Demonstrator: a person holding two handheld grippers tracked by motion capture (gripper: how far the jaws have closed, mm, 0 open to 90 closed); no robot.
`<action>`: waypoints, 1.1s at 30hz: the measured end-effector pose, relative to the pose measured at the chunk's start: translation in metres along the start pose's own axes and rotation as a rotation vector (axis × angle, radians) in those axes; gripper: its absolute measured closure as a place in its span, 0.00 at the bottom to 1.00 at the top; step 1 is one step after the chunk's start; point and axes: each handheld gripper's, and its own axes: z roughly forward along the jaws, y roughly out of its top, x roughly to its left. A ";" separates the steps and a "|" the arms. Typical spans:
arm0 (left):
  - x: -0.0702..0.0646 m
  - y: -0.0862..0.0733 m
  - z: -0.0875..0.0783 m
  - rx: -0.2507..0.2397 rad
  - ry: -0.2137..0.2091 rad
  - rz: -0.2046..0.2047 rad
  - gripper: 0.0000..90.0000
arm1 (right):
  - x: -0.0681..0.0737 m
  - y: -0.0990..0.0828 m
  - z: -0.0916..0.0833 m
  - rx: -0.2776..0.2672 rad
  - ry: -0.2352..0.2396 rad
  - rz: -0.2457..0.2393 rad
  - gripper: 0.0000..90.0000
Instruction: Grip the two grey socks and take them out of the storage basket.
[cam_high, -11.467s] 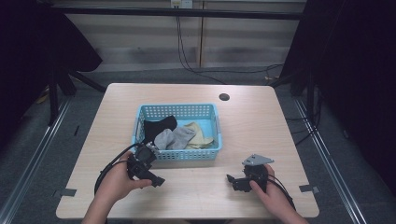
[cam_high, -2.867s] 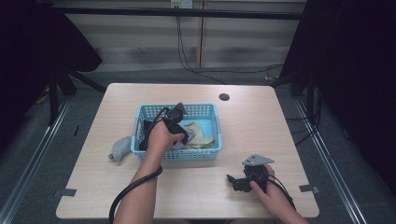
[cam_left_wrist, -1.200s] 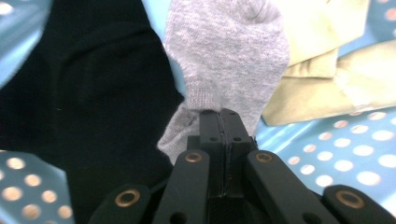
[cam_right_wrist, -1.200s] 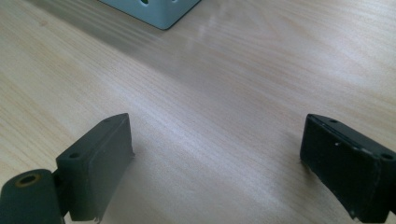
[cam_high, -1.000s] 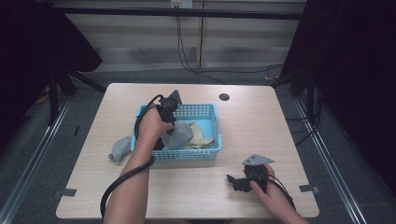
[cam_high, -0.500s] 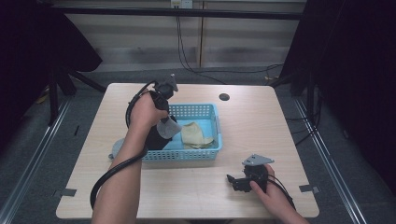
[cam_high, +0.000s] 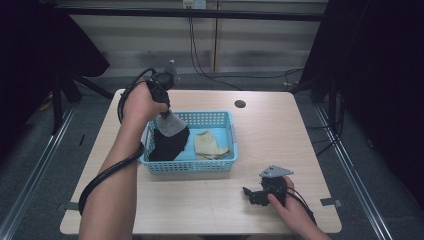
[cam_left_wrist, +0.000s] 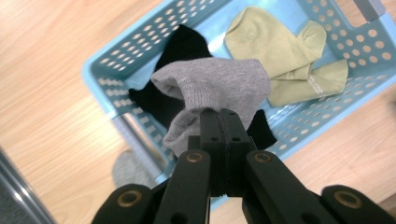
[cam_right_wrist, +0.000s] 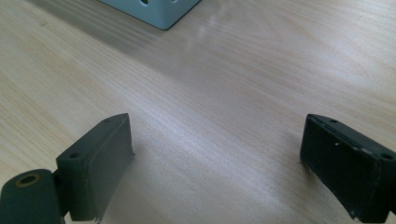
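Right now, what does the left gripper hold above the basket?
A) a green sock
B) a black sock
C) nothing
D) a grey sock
D: in the left gripper view the left gripper is shut on the grey sock, which hangs above the basket; the black sock and the green sock lie inside it.

The counter is seen from high above the person's side, facing forward and down. The blue basket is looked down on closely from the left gripper, along its fingers. From the right gripper, the counter near the basket's corner is viewed low and close. The basket is shared by all views.
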 end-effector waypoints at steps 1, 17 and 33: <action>0.002 -0.002 -0.005 -0.003 0.004 -0.006 1.00 | 0.000 0.000 0.000 0.000 0.000 0.000 0.10; 0.044 -0.046 -0.042 -0.012 0.025 -0.096 1.00 | 0.000 0.000 0.000 0.000 0.000 0.005 0.10; 0.090 -0.099 -0.029 -0.025 0.035 -0.251 1.00 | 0.001 0.000 0.000 -0.003 -0.001 0.008 0.10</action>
